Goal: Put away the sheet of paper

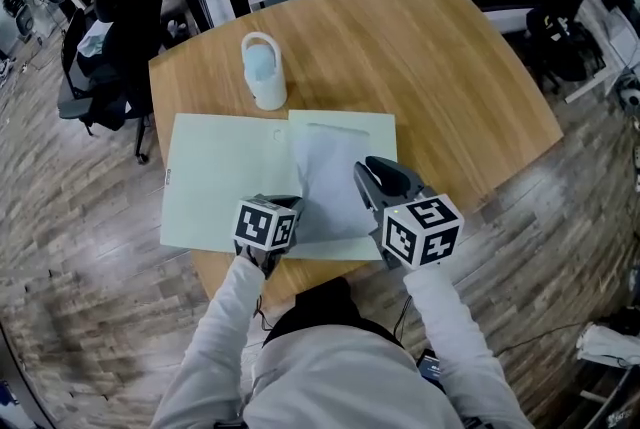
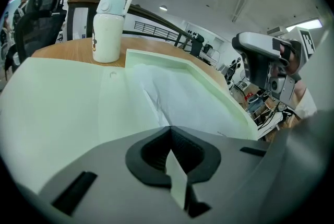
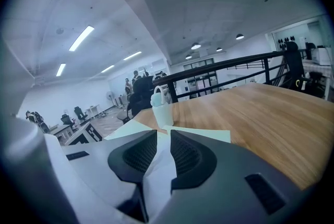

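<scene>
Both claws are at the near edge of the sheet of paper (image 1: 330, 179), and that is what my next move depends on. The sheet's long axis runs from me toward the far side of the tabletop (image 1: 450, 67). The left claw (image 2: 169, 133) is pressed together on a thin pale edge, which I take to be the sheet's near left corner, low by the tabletop. The right claw (image 3: 163, 138) is pinching the near right part, with the paper bunched between its pads, and it sits higher, so the near end is lifted and bowed. The far end lies on the right half of the open pale green folder (image 1: 215, 179). That folder is spread flat just beyond both claws, and its left half is bare. I can't tell whether the sheet's far edge is already under a pocket there or only resting on top. As I see it, the sheet goes away from me, along its own length, and neither hand is nearer. A white bottle (image 1: 263, 69) stands upright at the folder's far edge with its lid on, so its contents are hidden.
</scene>
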